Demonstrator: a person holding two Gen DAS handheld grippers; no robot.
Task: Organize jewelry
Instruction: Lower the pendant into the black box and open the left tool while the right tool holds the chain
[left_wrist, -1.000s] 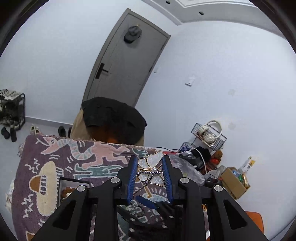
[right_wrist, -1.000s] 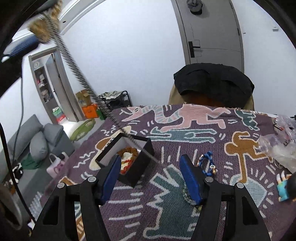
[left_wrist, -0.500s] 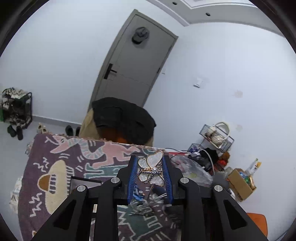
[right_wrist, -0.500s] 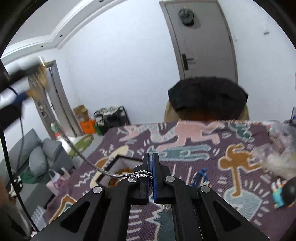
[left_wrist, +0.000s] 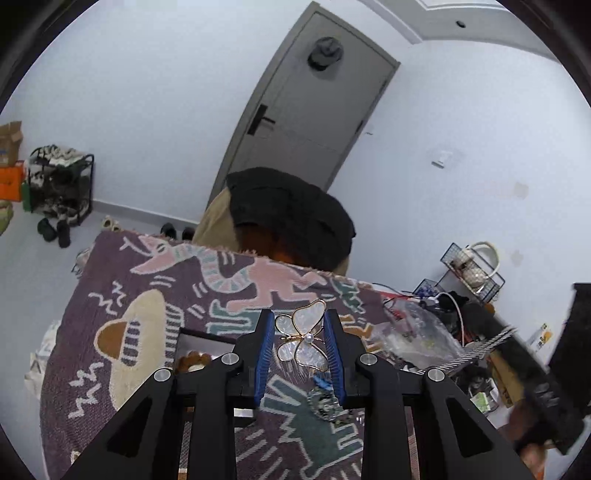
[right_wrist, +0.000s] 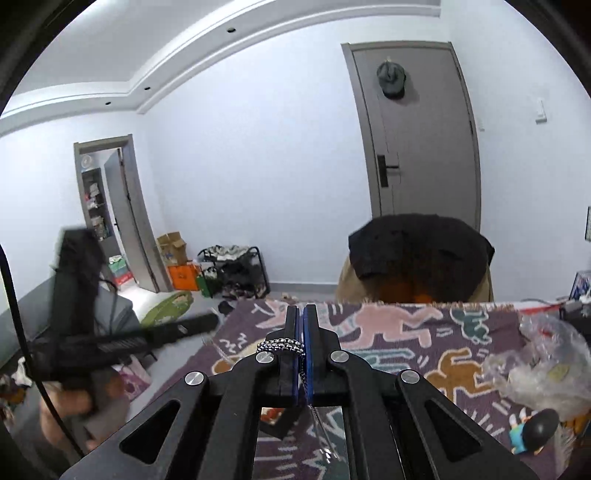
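The left tool (left_wrist: 300, 345) grips the butterfly pendant (left_wrist: 301, 341), its chain (right_wrist: 281, 346) running rightward into the clamped right tool (right_wrist: 303, 345), the open box (left_wrist: 201, 347) below-left on the counter (left_wrist: 147, 280).

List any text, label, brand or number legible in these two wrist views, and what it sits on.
None is legible.
Cardboard boxes by the open doorway: print too blurred to read.
Yellow packet right of the table: marks too small to read.
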